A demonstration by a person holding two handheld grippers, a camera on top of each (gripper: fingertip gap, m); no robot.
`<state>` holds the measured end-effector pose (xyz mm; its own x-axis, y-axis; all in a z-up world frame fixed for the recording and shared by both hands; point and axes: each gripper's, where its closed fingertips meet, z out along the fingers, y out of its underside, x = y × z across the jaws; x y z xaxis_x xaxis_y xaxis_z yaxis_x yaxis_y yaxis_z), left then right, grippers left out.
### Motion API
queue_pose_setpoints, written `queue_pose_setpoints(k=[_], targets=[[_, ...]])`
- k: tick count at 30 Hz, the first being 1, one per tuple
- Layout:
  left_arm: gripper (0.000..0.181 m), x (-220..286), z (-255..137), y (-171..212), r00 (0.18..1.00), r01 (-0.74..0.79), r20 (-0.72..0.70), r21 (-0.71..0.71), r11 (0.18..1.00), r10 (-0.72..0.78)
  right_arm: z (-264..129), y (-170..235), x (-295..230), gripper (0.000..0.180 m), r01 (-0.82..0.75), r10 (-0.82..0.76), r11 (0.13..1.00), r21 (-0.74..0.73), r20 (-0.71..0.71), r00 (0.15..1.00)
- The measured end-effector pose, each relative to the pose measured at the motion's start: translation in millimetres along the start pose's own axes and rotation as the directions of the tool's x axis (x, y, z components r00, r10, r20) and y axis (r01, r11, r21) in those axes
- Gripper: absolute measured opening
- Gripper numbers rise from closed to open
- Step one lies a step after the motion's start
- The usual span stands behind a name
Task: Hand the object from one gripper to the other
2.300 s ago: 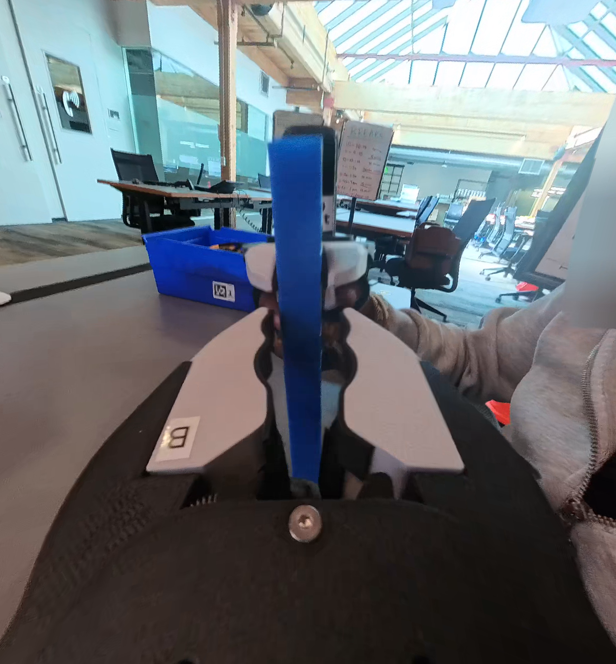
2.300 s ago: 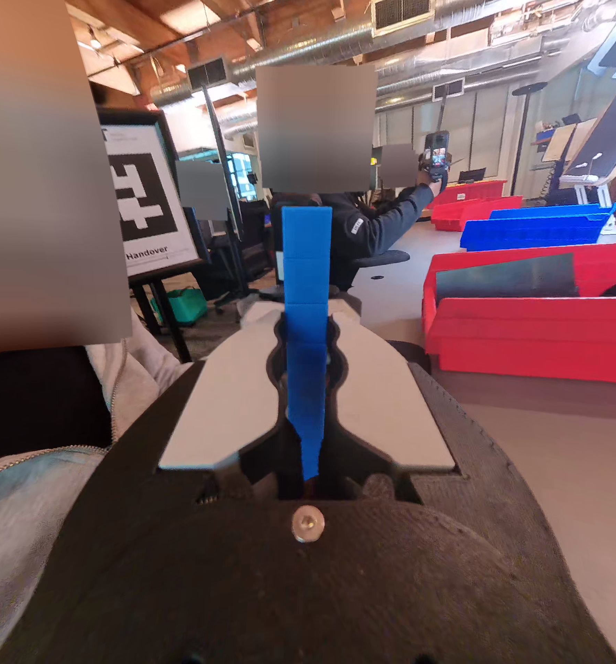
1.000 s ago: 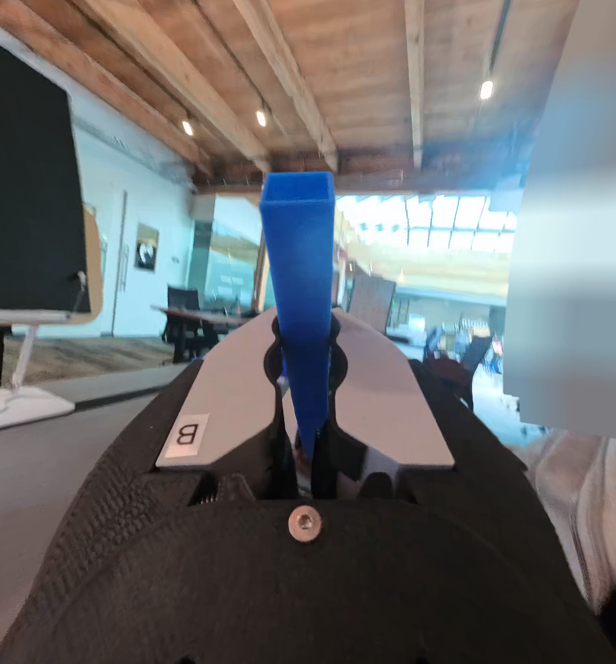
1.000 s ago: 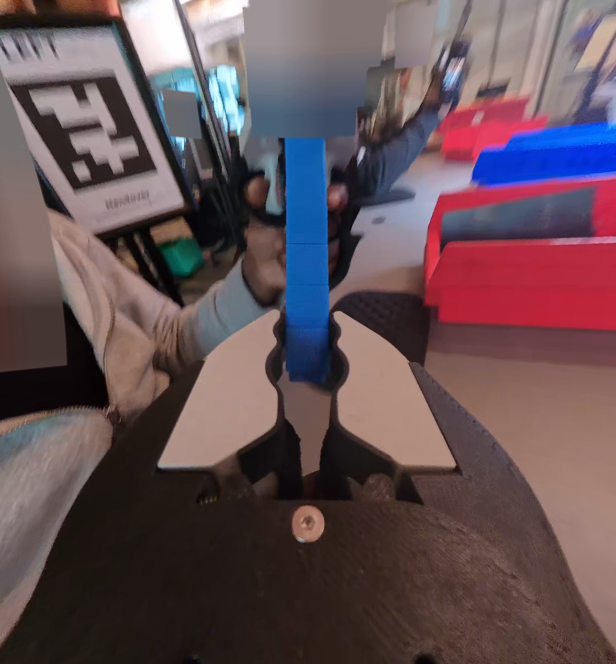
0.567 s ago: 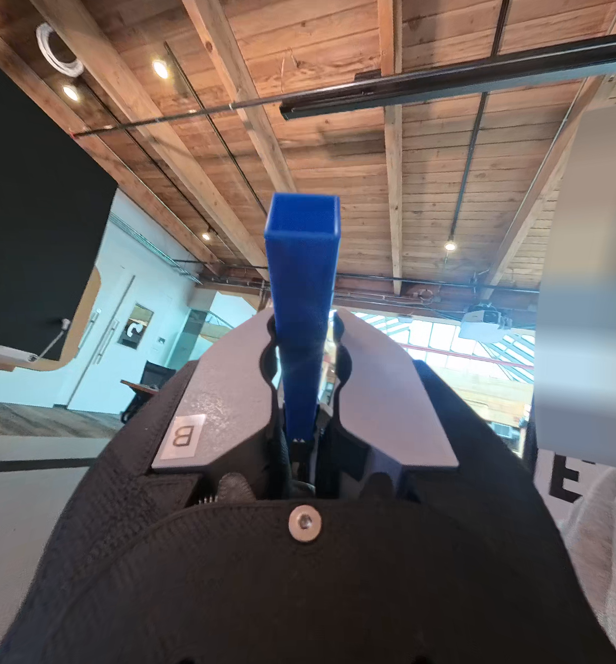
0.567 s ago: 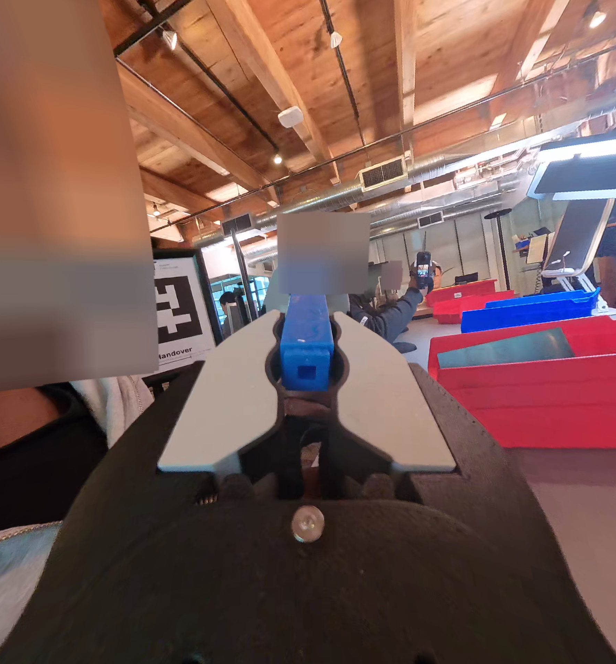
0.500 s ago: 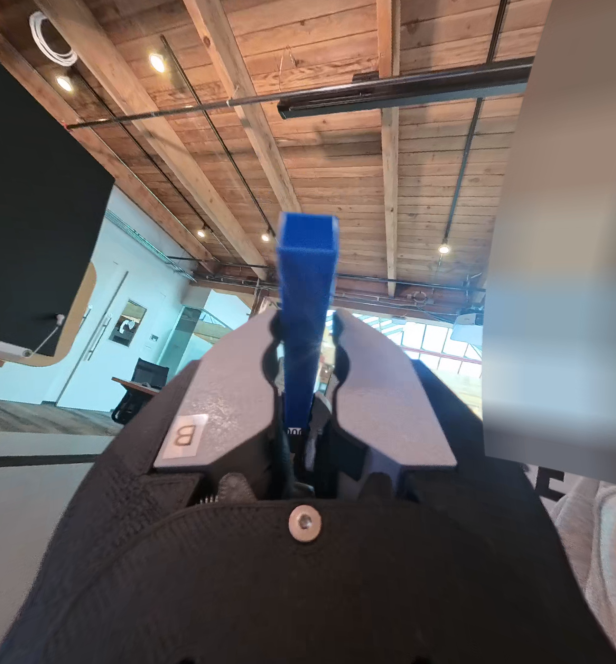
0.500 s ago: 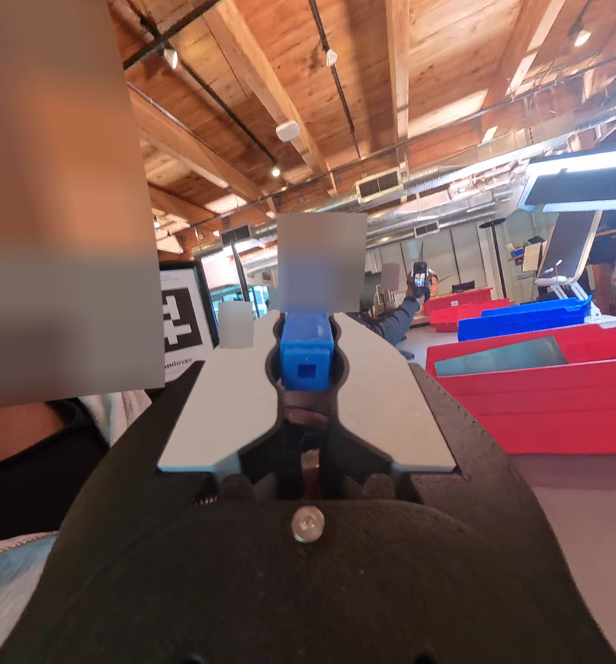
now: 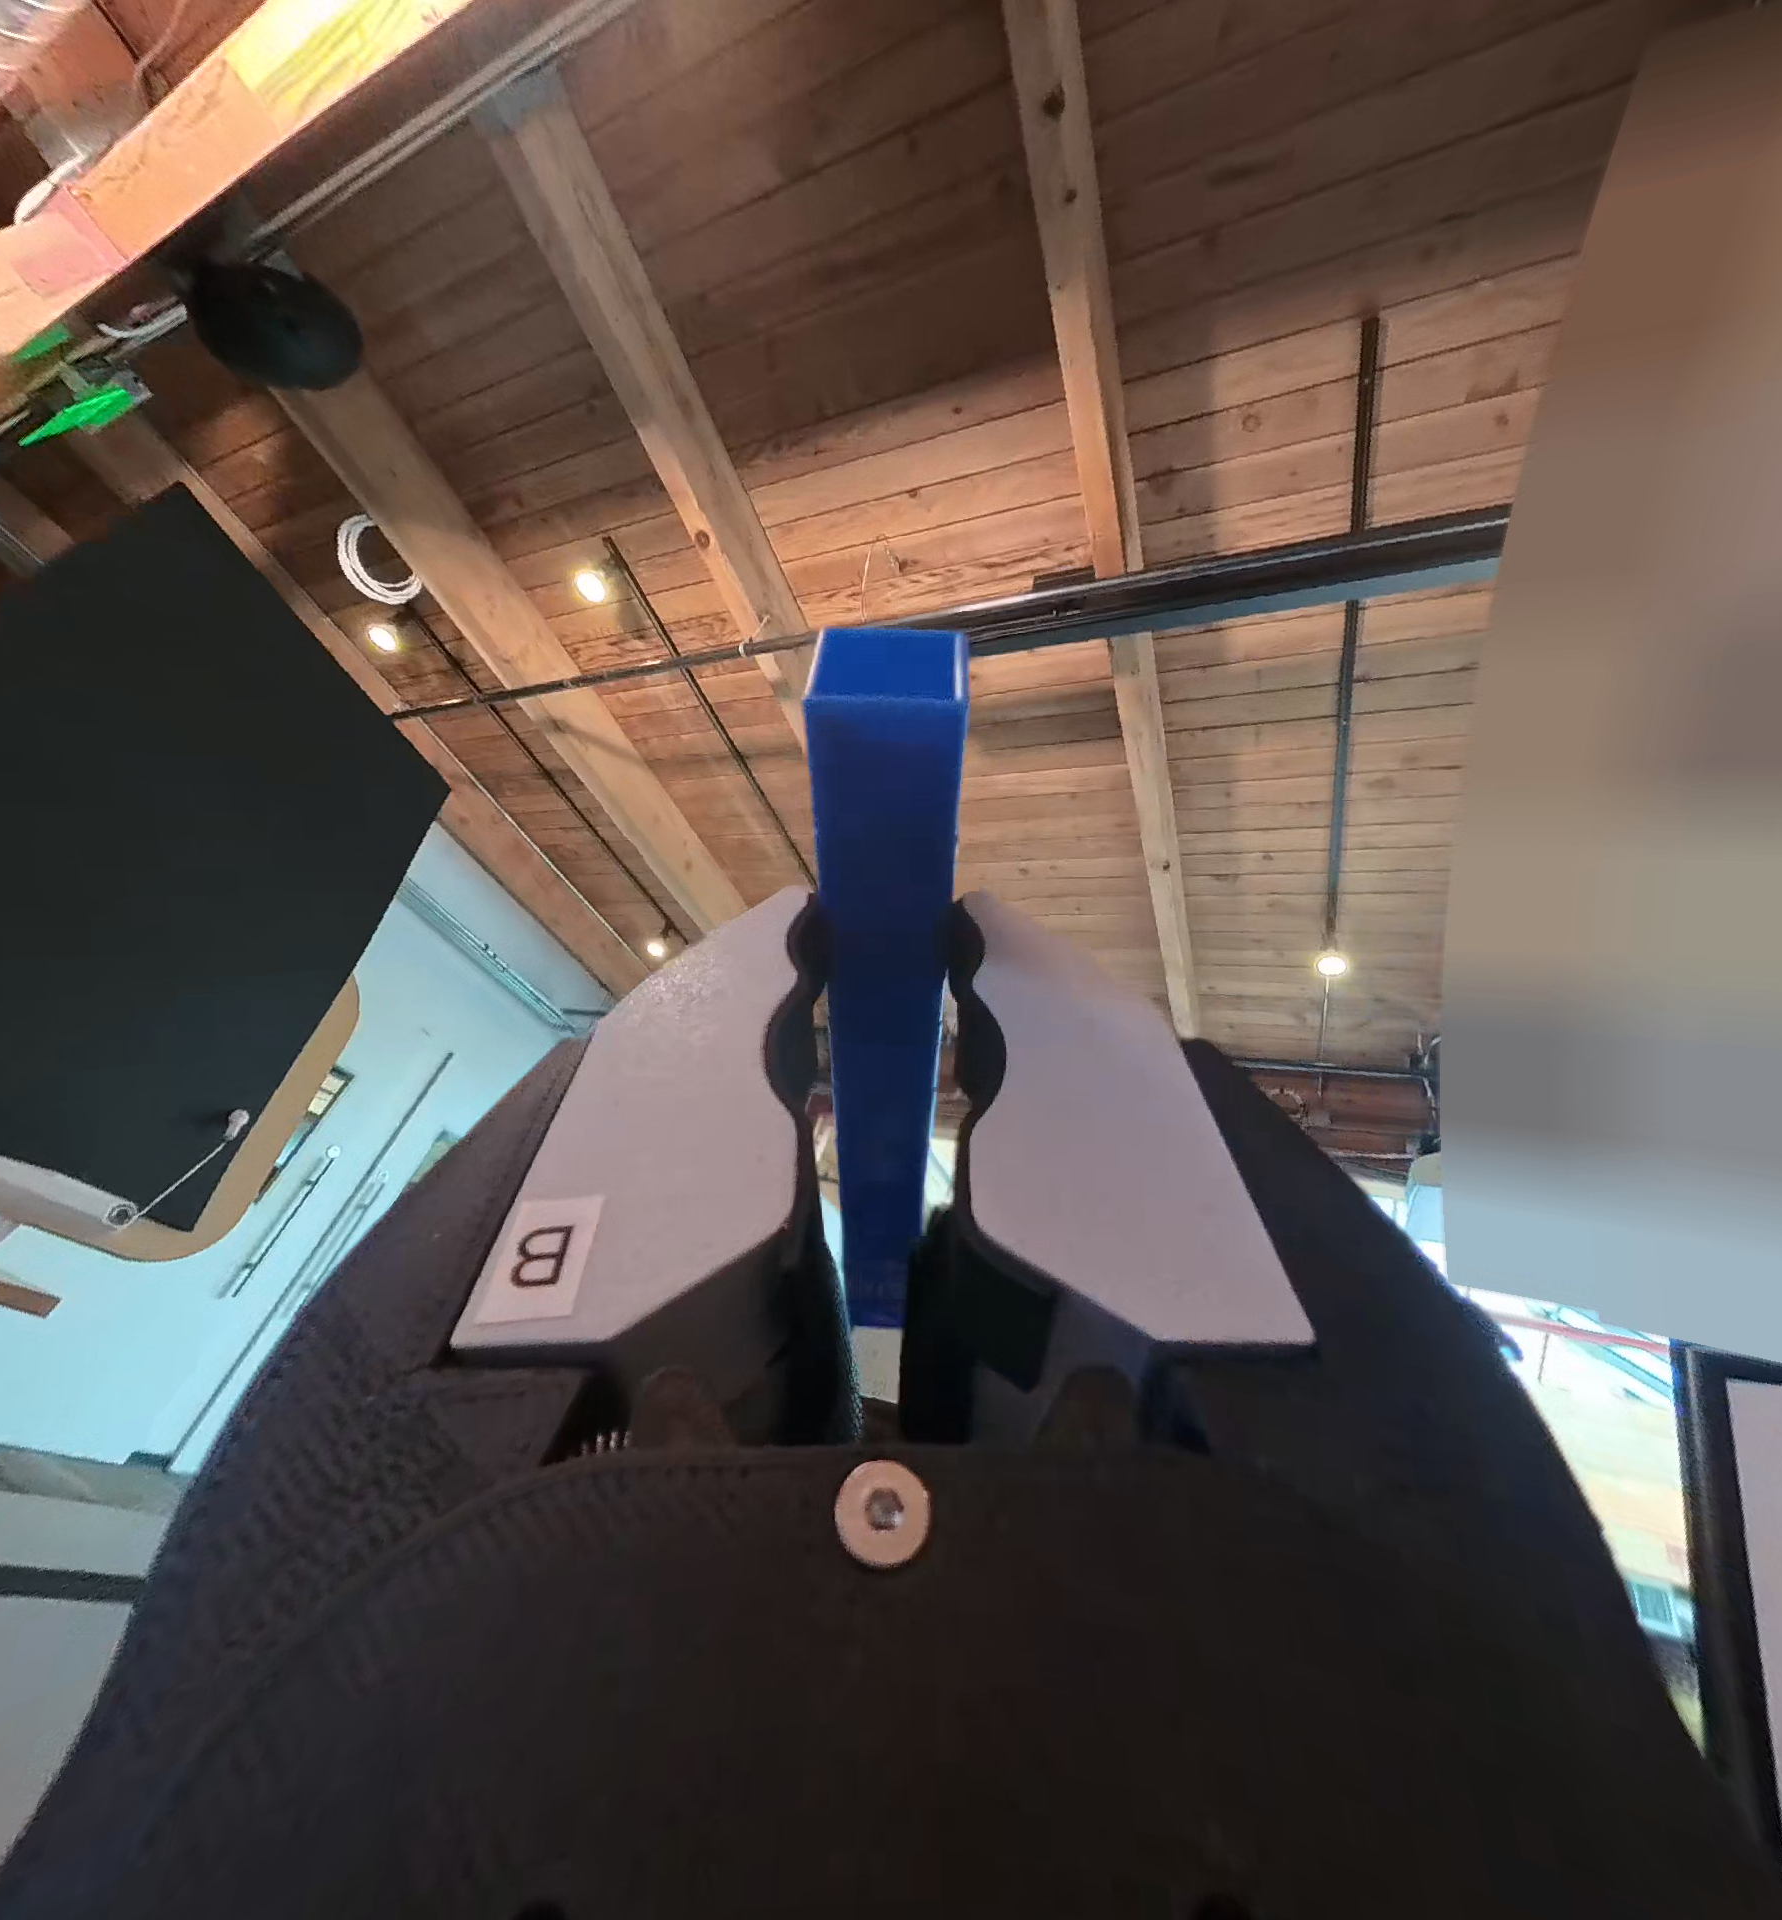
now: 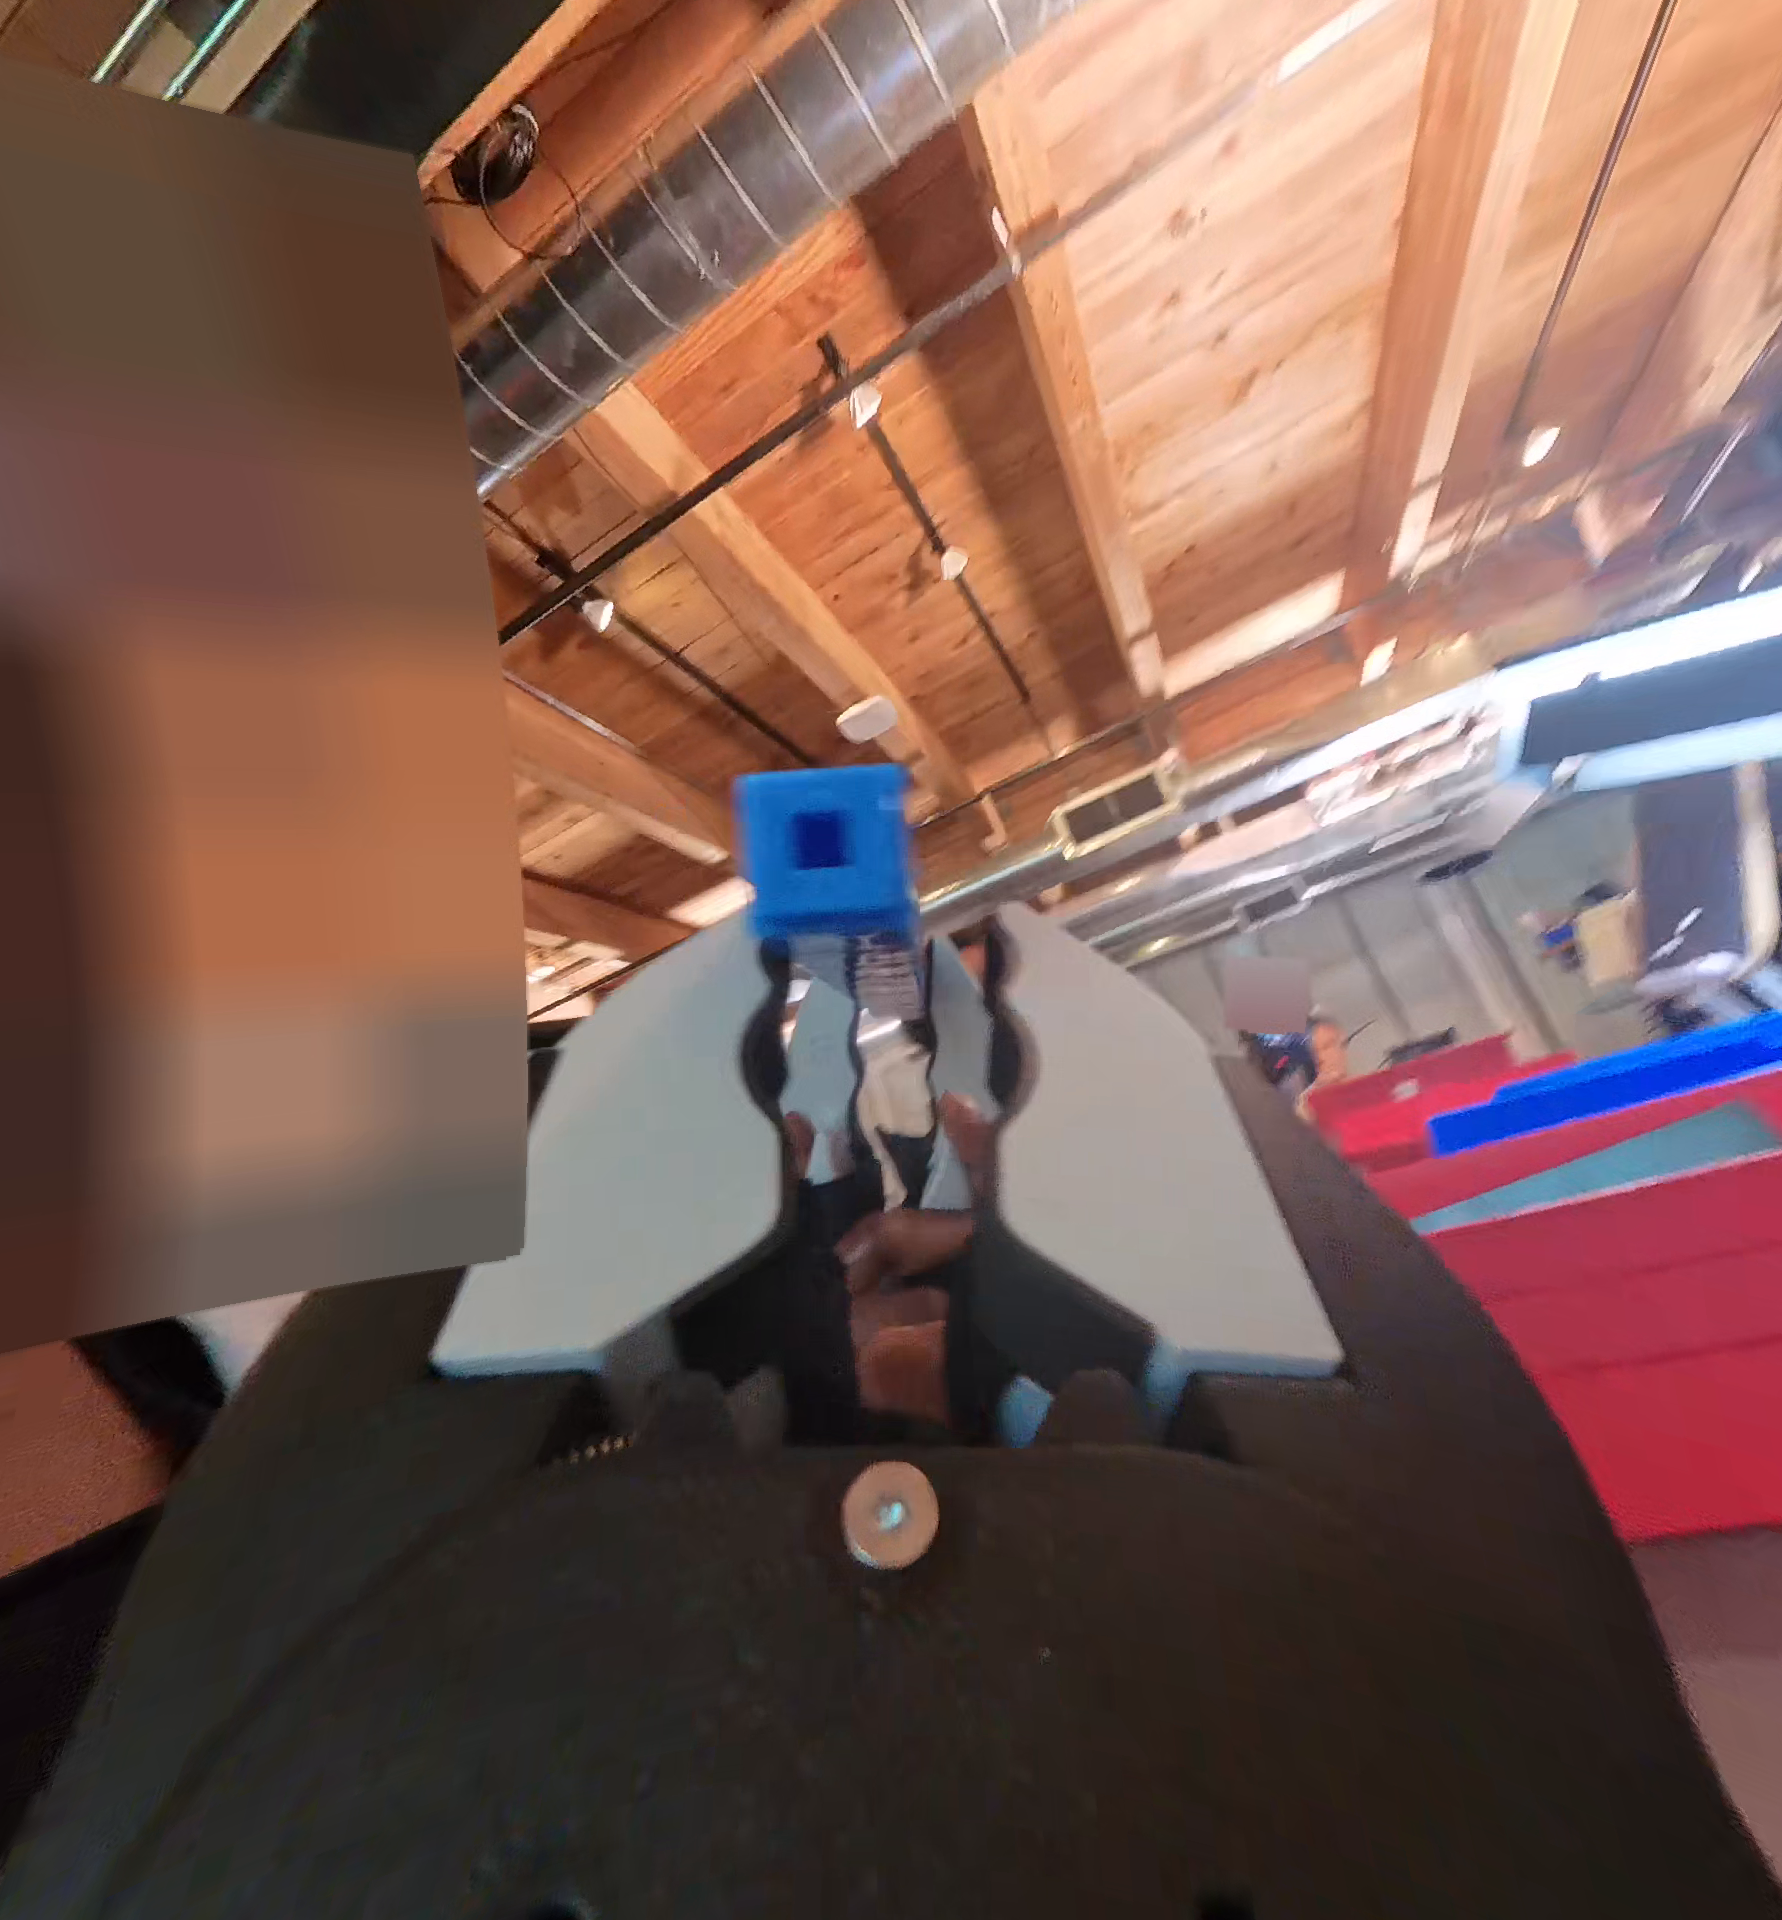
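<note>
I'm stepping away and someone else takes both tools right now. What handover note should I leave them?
Left tool: shut on the blue bar, which sticks straight out past its fingertips.
Right tool: open, with nothing between its fingers. The bar's square end shows just beyond its tips.
Done: the bar sits in the left tool alone, so the handover looks complete.
Left: probably only to draw the right tool clear, with the left one clamped on the bar.
</note>
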<state>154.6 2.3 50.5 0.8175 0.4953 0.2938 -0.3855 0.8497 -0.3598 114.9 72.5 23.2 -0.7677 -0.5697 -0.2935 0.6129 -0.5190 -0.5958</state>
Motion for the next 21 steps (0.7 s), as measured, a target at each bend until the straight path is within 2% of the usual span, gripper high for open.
queue_pose_setpoints(k=[1,4,6,7,9,11,14,16,18,21], targets=[[0.022,-0.7,-0.4,3.7,1.000,-0.014,0.009,-0.023,1.000,0.014,-1.4,-4.6,0.3,0.022,0.041,-0.041,0.999,0.027,-0.012,0.999],[0.023,3.0,-5.3,11.0,1.000,-0.003,-0.022,-0.063,0.998,0.002,-3.7,-13.2,-3.4,0.022,0.080,-0.080,0.996,0.032,0.005,0.997],[0.033,1.3,-9.7,6.8,1.000,-0.004,-0.025,-0.068,0.998,0.003,-5.6,-17.7,-3.8,0.022,0.091,-0.091,0.996,0.010,0.004,0.996],[0.022,0.1,-11.7,5.4,1.000,-0.011,-0.028,-0.078,0.997,0.008,-6.6,-22.3,-4.3,0.022,0.098,-0.098,0.995,0.018,0.002,0.995],[0.022,-1.0,-13.6,11.3,1.000,-0.009,-0.026,-0.125,0.992,0.006,-6.8,-27.6,-5.4,0.022,0.107,-0.107,0.994,0.032,0.001,0.994],[0.022,-1.1,-15.0,11.3,1.000,-0.017,-0.004,-0.074,0.997,0.017,-5.7,-29.4,-7.6,0.023,0.120,-0.120,0.989,0.082,0.002,0.993],[0.022,-0.8,-17.7,30.5,1.000,-0.006,0.001,-0.123,0.992,0.006,-3.7,-25.7,-6.4,0.023,0.146,-0.144,0.986,0.086,-0.022,0.989],[0.024,-1.2,-21.7,46.6,1.000,-0.002,-0.011,-0.230,0.973,-0.001,-5.4,-32.9,-7.8,0.023,0.156,-0.155,0.986,0.062,-0.020,0.988],[0.043,-2.1,-29.9,60.3,0.999,-0.001,-0.040,-0.372,0.928,-0.015,-9.3,-43.9,-7.8,0.023,0.147,-0.146,0.988,0.041,-0.029,0.989],[0.055,-9.8,-51.8,78.3,0.997,0.008,-0.050,-0.658,0.753,-0.054,-12.7,-53.6,-4.9,0.023,0.088,-0.089,0.996,-0.025,-0.041,0.995]])
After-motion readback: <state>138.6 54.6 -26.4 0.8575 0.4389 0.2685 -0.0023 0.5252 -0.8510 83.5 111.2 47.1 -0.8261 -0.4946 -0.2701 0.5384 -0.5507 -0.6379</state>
